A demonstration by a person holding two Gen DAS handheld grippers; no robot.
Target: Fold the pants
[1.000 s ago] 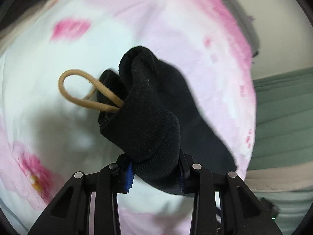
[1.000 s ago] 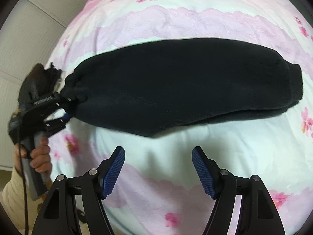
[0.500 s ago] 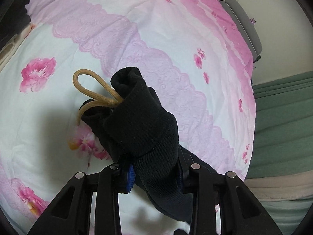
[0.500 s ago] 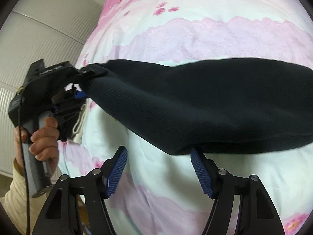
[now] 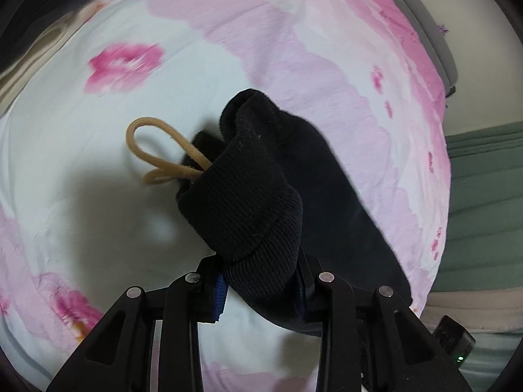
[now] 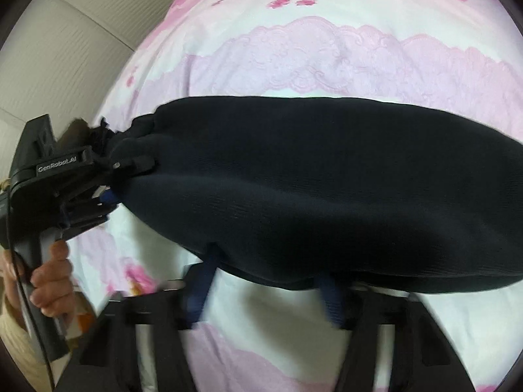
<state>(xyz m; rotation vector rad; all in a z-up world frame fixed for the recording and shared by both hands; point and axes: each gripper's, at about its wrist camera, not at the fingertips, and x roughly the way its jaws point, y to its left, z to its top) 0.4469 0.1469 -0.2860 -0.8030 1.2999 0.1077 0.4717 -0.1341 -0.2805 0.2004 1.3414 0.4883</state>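
The black knit pants (image 6: 327, 189) stretch across the pink floral bed sheet. My left gripper (image 5: 260, 289) is shut on the ribbed waistband end (image 5: 248, 202), which bunches up over the fingers; a tan drawstring loop (image 5: 153, 150) hangs out of it. In the right wrist view the left gripper (image 6: 114, 179) holds that end at the far left, lifted off the sheet. My right gripper (image 6: 264, 297) is open, its blue pads just under the near edge of the pants, touching or nearly touching the fabric.
The bed sheet (image 6: 327, 49) has pink flowers and lace bands. A white panelled wall (image 6: 65, 49) stands to the left of the bed. A green fabric surface (image 5: 483, 202) and a grey headboard edge (image 5: 434, 32) lie to the right.
The right gripper has moved forward until its pads reach under the near edge of the pants. The left gripper keeps hold of the waistband and has shifted with it.
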